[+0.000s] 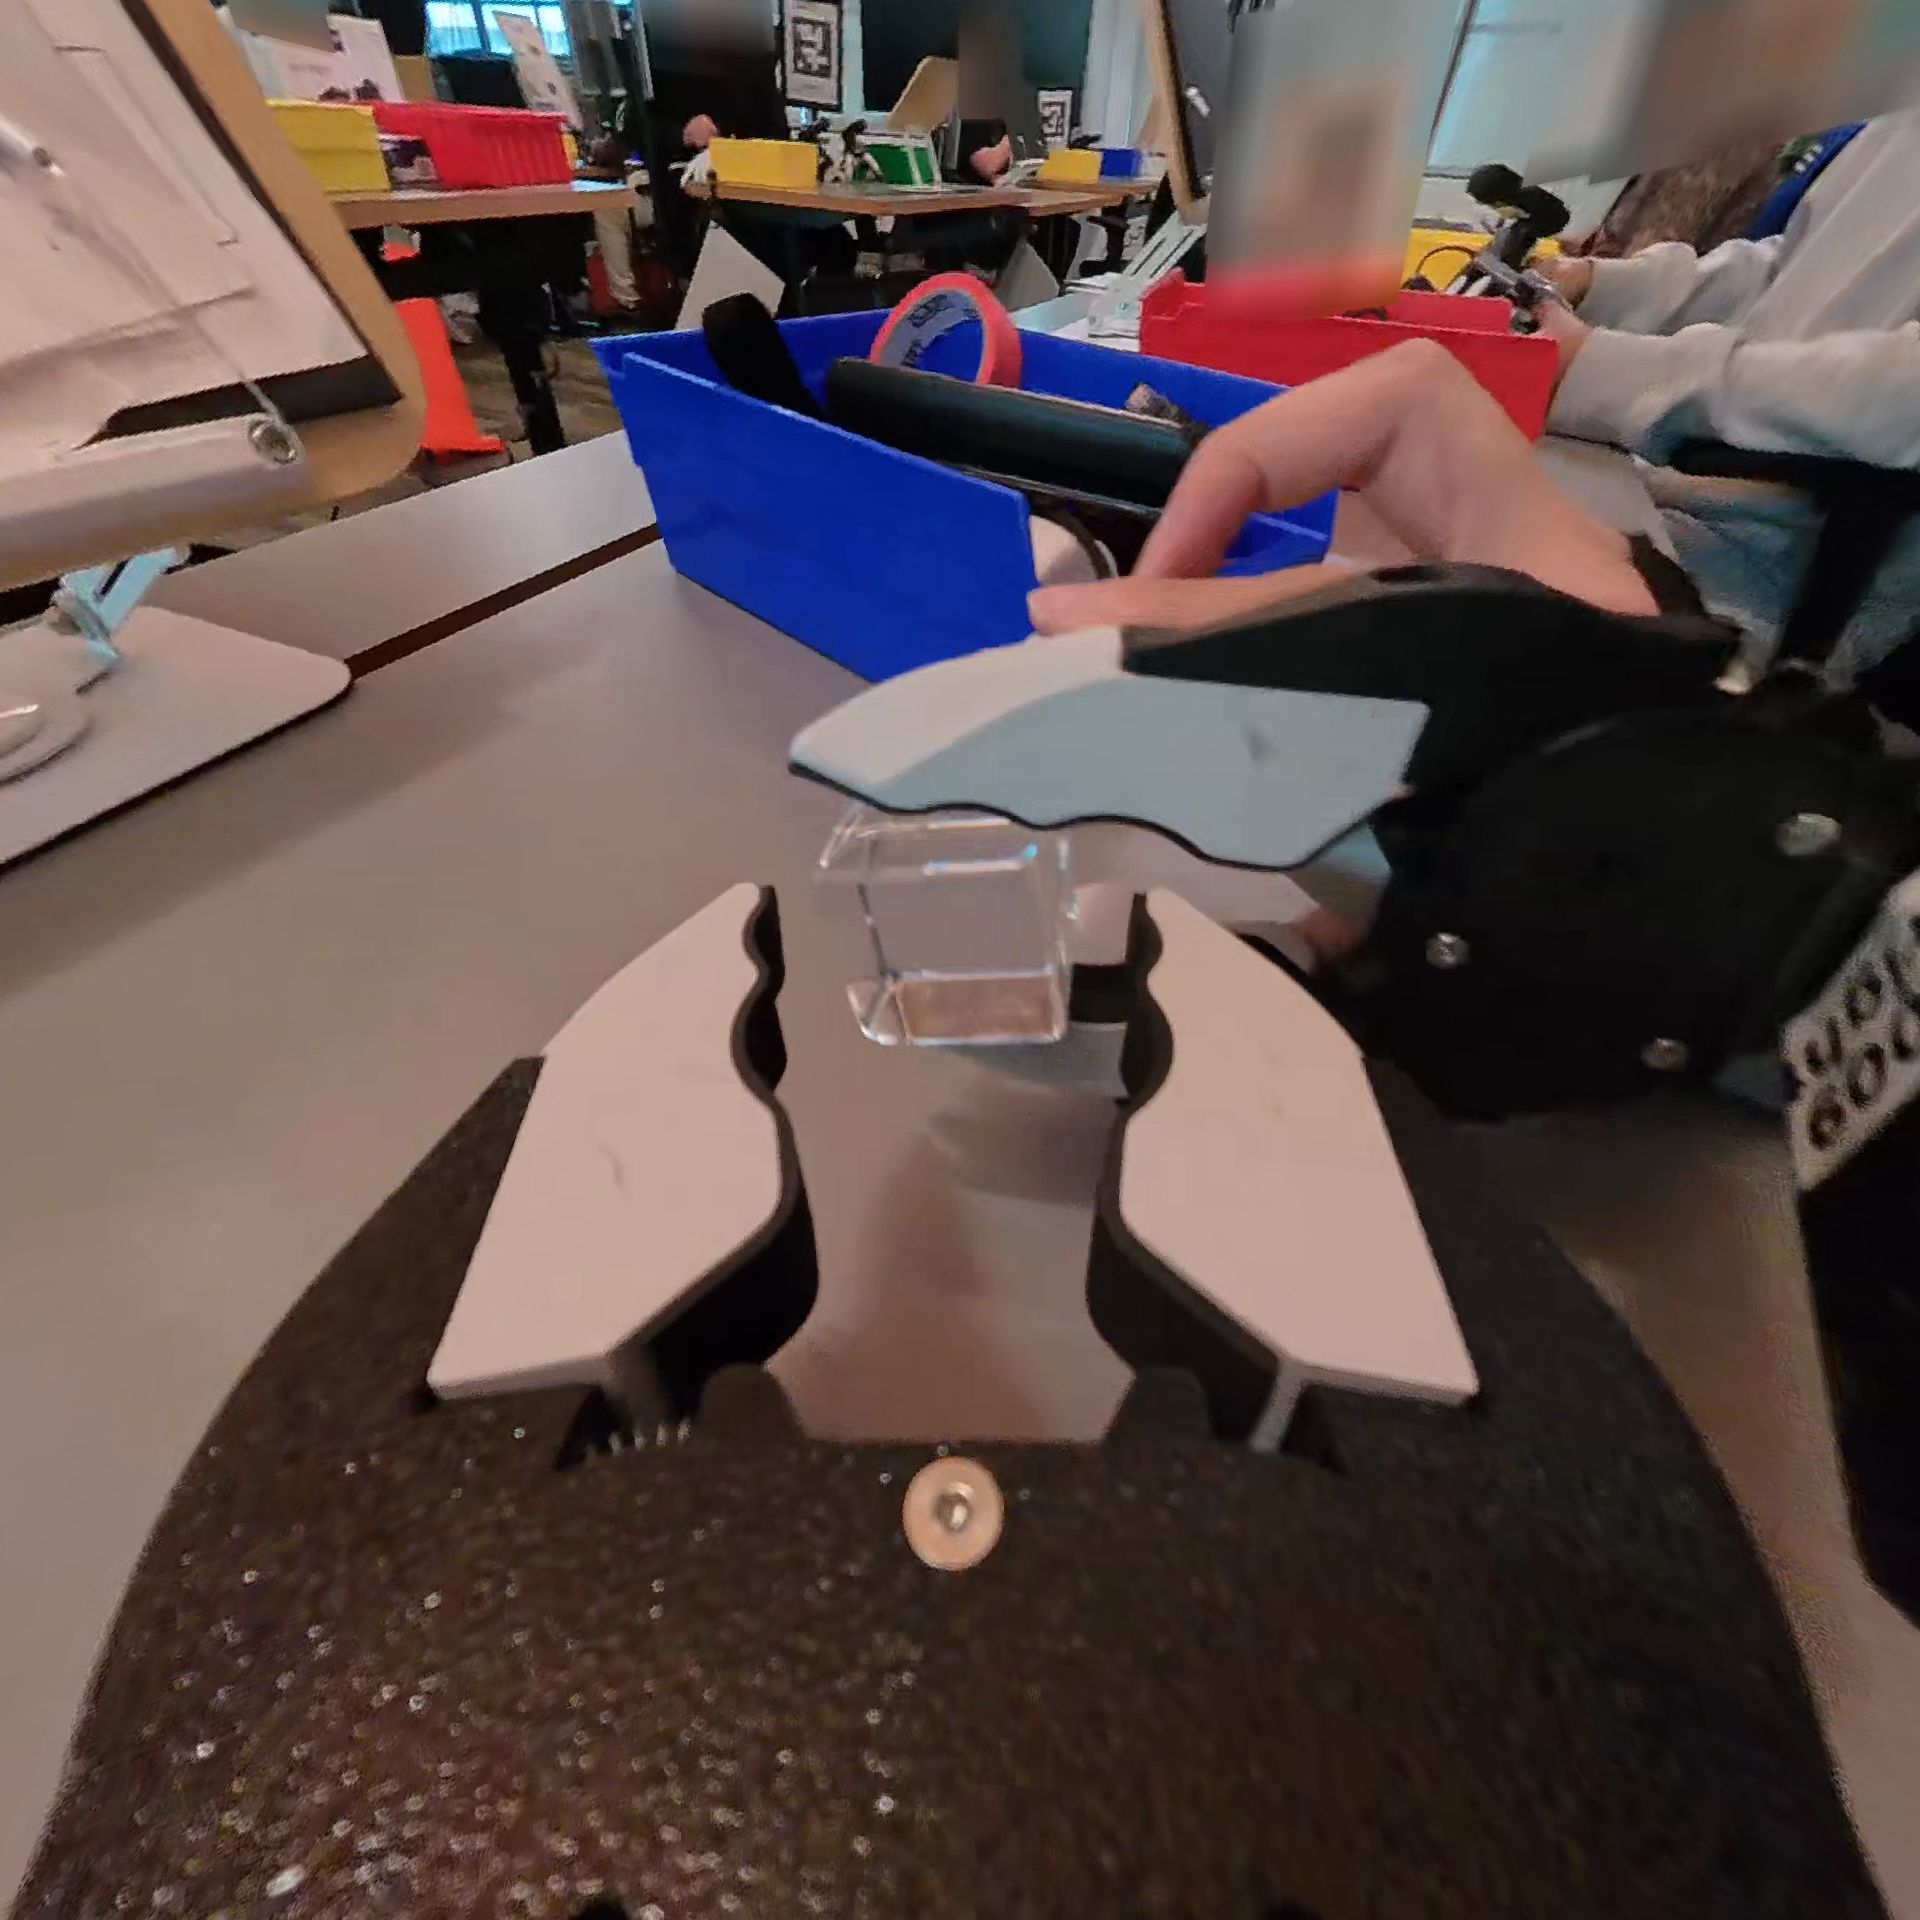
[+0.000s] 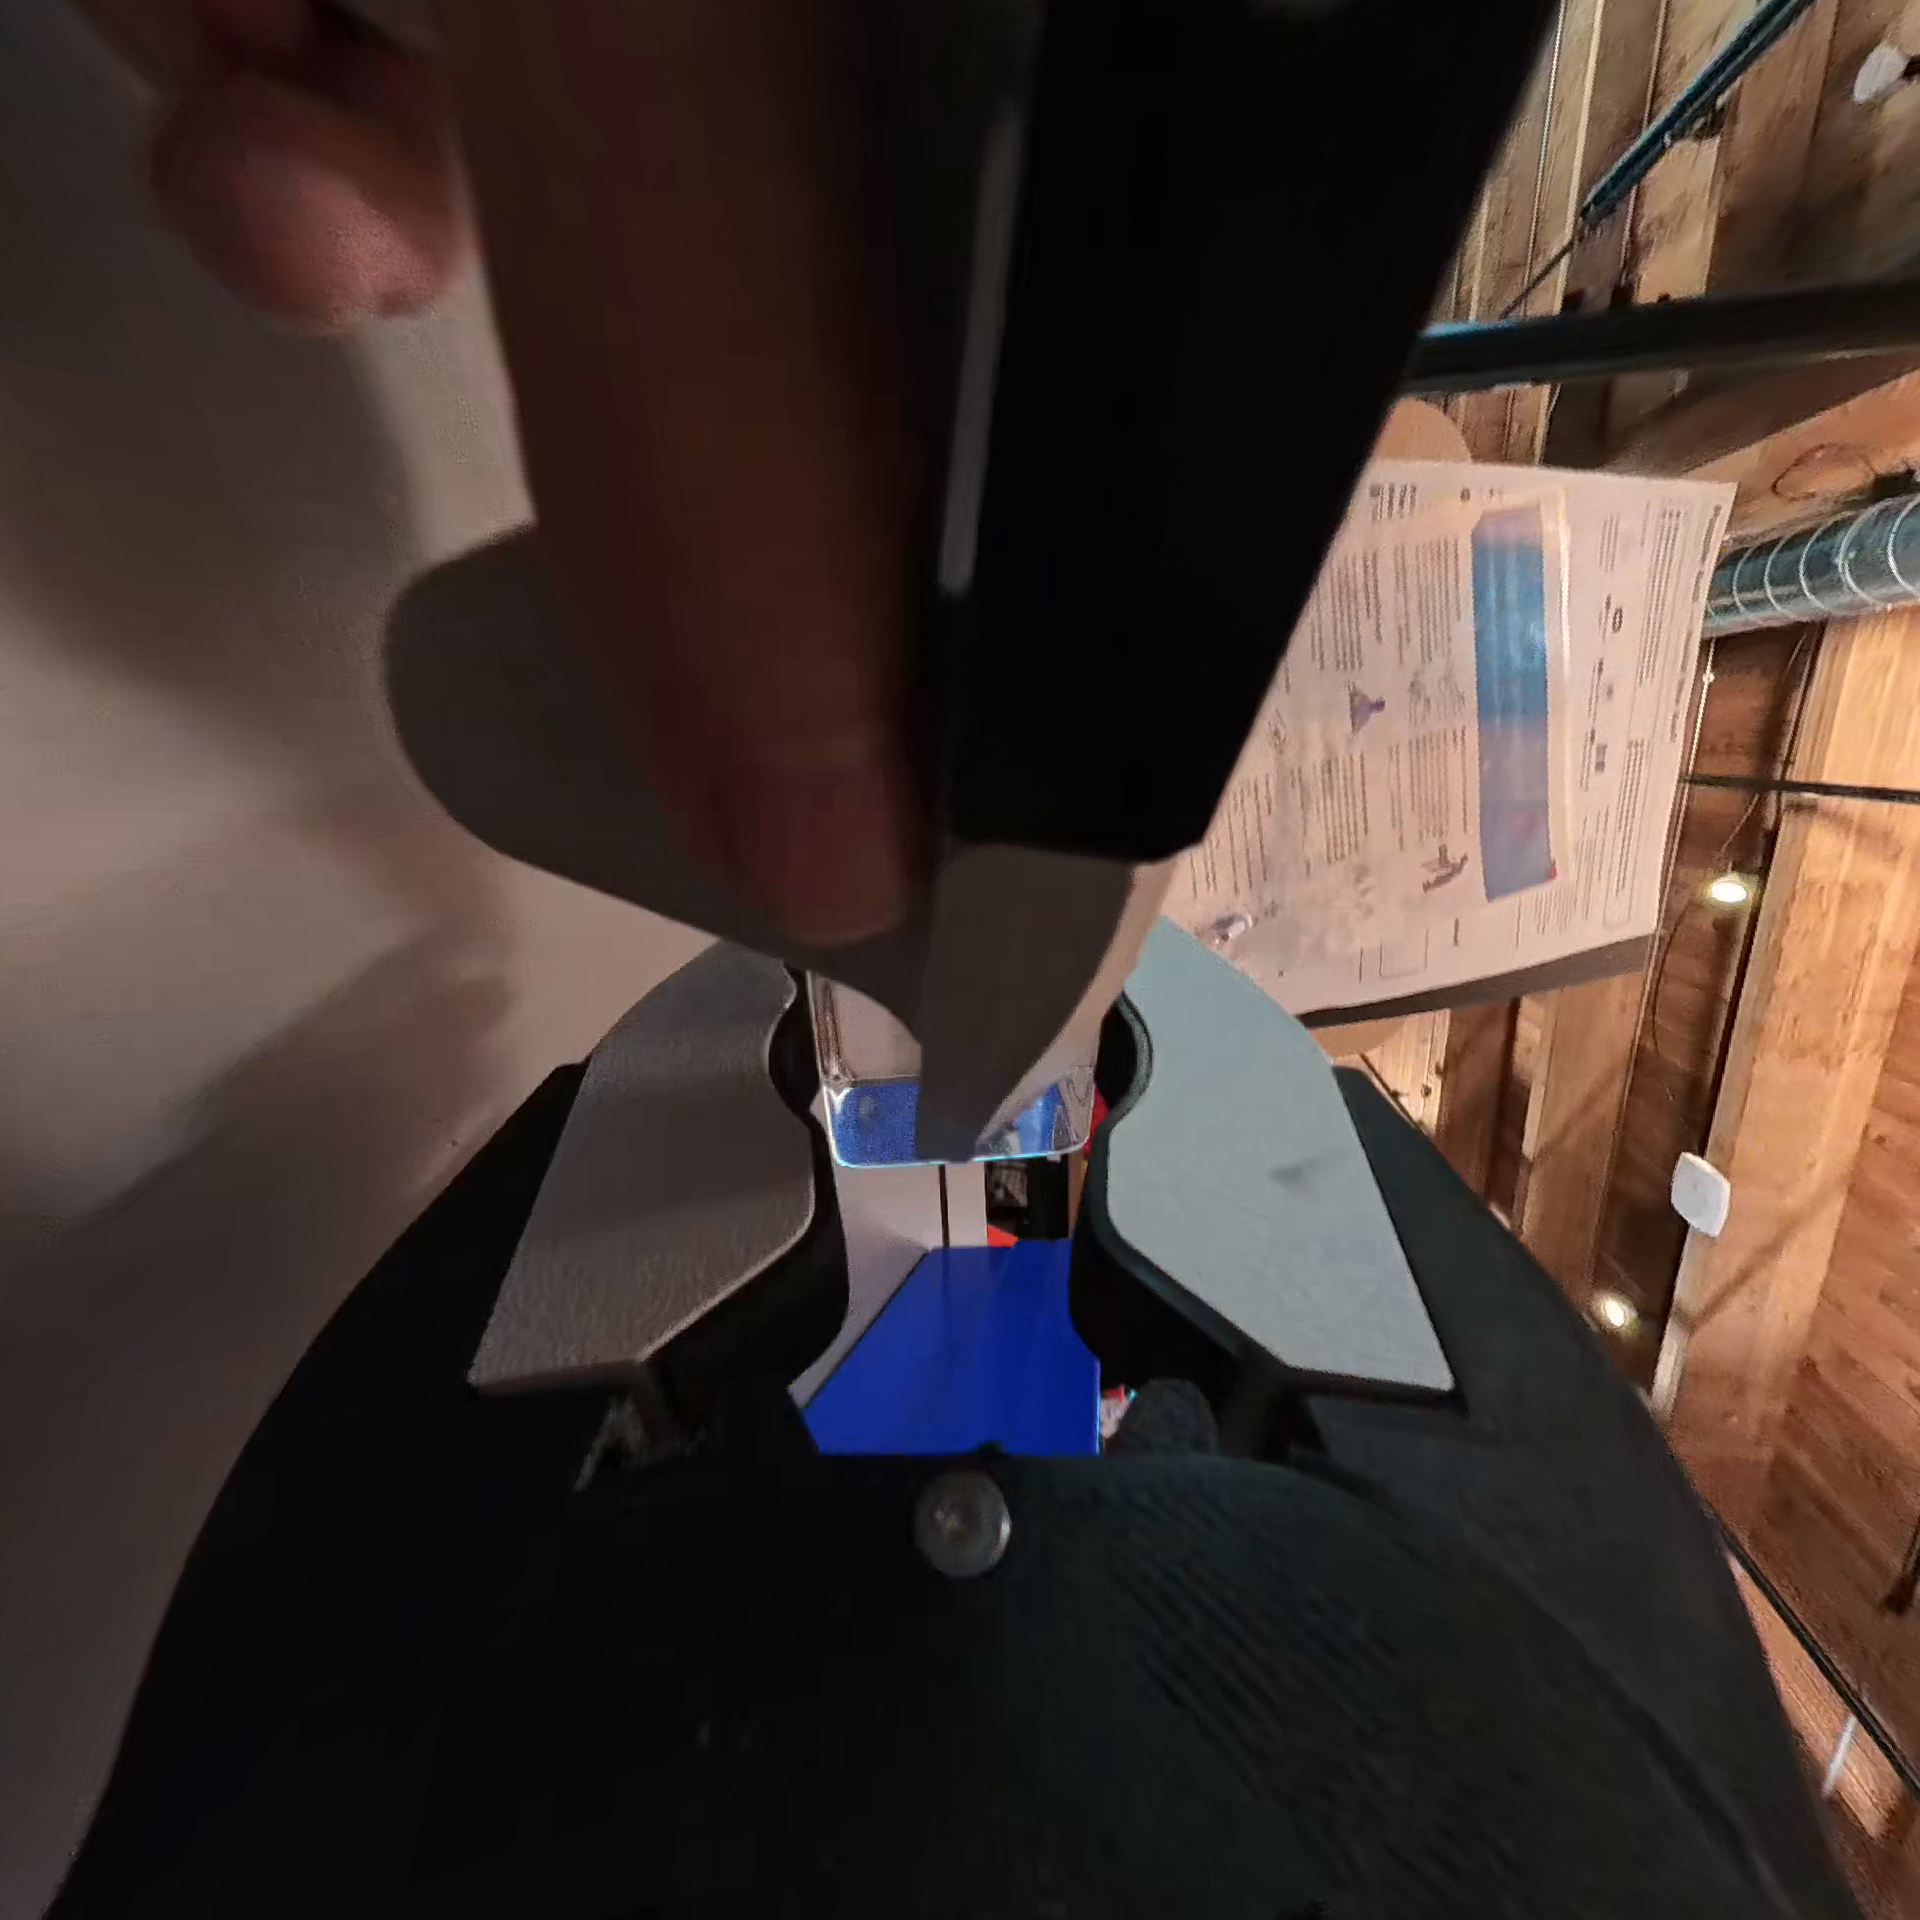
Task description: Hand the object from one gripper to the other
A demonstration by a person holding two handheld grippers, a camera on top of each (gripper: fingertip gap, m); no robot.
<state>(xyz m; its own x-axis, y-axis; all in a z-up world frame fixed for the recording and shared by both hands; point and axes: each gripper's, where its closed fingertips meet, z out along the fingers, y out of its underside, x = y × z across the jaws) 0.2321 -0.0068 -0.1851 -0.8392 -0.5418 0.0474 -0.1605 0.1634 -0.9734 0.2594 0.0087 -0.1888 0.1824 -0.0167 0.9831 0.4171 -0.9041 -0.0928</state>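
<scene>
At frame centre, our right gripper point(image 1: 966, 914) clamps the clear cube point(image 1: 951, 940); left jaws open around it. Hard, slippery: we should grip its flat faces.

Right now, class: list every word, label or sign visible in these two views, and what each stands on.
Red tape roll: print inside the core, too blurred to read.
Pinned paper sheet: dense fine print, too small to read.
Square code signs: black-and-white patterns, no legible words.
Nothing can be quoted.

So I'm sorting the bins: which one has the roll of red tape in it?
The blue bin, nearest on the table. The red tape roll stands at its back, beside black items. The red bin sits behind it to the right; its contents aren't visible.
</scene>
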